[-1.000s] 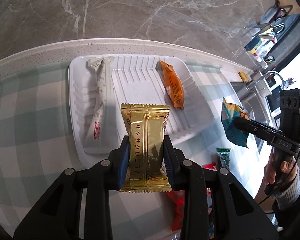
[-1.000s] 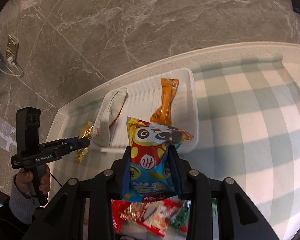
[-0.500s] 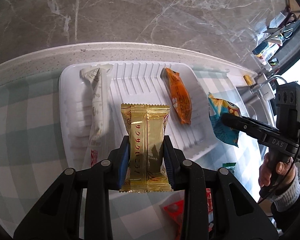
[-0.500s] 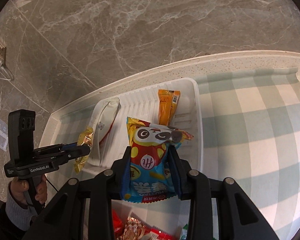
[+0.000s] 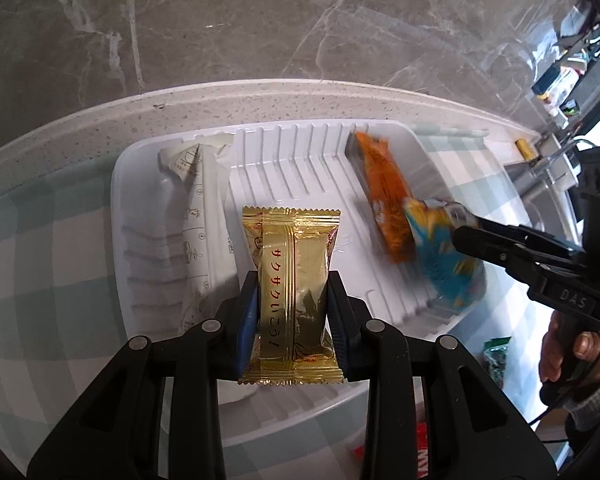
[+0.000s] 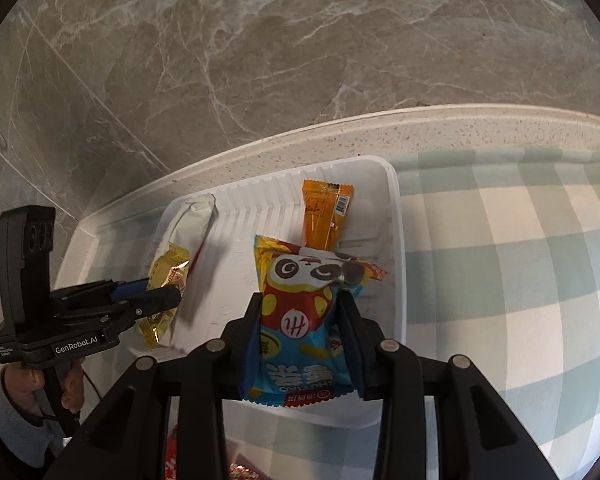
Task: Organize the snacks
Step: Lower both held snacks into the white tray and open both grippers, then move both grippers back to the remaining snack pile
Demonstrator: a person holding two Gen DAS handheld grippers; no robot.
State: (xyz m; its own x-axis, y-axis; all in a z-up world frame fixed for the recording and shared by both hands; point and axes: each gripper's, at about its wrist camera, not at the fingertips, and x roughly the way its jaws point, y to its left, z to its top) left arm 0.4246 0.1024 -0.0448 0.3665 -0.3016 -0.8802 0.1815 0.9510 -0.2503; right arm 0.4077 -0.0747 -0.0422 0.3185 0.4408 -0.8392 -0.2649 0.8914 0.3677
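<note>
My left gripper (image 5: 291,278) is shut on a gold wafer packet (image 5: 289,248), held upright over the middle of the white ribbed tray (image 5: 300,148). In the tray lie a long white packet (image 5: 197,216) on the left and an orange packet (image 5: 384,196) on the right. My right gripper (image 6: 300,300) holds a blue and red panda snack bag (image 6: 300,320) over the tray's right side (image 6: 396,240), just in front of the orange packet (image 6: 324,216). Its jaws are opening with the bag still pinched between the pads. Each gripper also shows in the other's view, the right gripper (image 5: 460,236) blurred.
The tray sits on a green-and-white checked cloth (image 6: 520,280) against a marble wall (image 5: 259,20). Loose snacks lie near the front: a red packet (image 5: 424,460) and a green one (image 5: 496,356). A hand (image 5: 568,344) grips the right handle. Clutter stands at the far right.
Both grippers have moved forward and down over the tray with their packets. The panda bag has come from beside the tray to over its right side, next to the orange packet.
</note>
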